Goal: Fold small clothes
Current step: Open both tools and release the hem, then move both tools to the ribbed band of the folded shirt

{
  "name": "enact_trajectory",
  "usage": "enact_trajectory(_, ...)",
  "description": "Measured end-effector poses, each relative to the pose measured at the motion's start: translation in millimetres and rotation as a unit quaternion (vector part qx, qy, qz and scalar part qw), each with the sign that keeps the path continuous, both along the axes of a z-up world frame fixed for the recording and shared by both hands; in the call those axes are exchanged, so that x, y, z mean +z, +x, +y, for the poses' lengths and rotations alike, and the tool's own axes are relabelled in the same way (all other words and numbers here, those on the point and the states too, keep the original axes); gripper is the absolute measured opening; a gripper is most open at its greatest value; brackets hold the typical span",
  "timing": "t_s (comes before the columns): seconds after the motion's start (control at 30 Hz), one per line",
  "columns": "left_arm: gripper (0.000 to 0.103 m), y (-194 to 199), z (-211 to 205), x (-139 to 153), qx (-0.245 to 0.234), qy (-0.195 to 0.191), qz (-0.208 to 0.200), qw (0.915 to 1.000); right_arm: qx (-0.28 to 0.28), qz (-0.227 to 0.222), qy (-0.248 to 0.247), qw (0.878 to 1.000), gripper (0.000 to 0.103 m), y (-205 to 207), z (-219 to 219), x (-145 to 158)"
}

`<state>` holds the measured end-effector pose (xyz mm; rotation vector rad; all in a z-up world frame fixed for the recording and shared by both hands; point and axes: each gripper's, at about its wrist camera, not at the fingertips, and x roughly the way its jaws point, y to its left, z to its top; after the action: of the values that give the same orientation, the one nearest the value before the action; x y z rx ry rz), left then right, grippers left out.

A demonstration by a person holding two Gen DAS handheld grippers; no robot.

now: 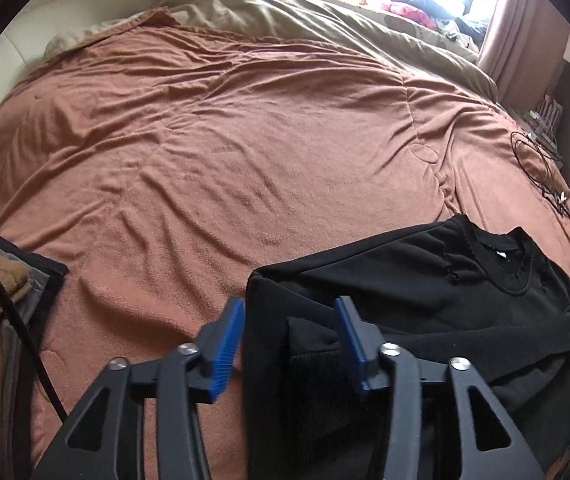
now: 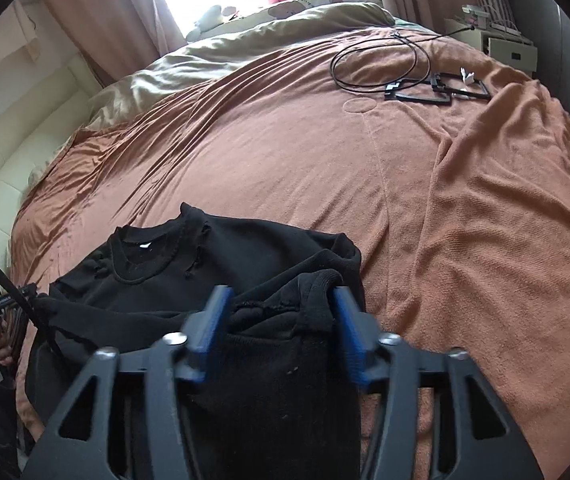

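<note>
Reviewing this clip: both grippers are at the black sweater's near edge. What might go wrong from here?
1. The left gripper and right gripper both stand open around bunched fabric of the black sweater; closing may catch several layers, or a sleeve, and skew the fold.
2. The distressed collar has frayed slits that might snag.
3. The black cable lies farther up the blanket and could tangle if the sweater slides there.

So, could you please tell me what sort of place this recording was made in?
Most likely a home bedroom. A wide bed under a rust-brown blanket fills both views, an olive duvet is bunched at its far end, and pink curtains frame a bright window. The black sweatshirt lies on the blanket.
</note>
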<state>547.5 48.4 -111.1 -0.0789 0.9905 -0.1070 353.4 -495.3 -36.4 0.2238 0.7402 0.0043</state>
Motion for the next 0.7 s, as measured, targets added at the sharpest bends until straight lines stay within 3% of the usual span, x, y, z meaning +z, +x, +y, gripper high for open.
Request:
enact_trajectory(0.17,0.07,-19.3,-2.5,5.0,-0.03,0.019,0.008,0.9993,0.009,0.019,-0.029,0.999,0.073,-20.5,6.7,6.4)
enact_trajectory(0.33,0.084,-41.3,-11.2,-1.5,-0.078,0.052,0.028,0.9952,0.014,0.045,-0.088,0.995,0.073,-35.5,21.5,12.7)
enact_trajectory(0.7,0.084,-57.6,-15.7,-26.4,-0.11,0.108,0.066,0.9859,0.018,0.089,-0.137,0.986,0.073,-31.3,41.0,-0.9)
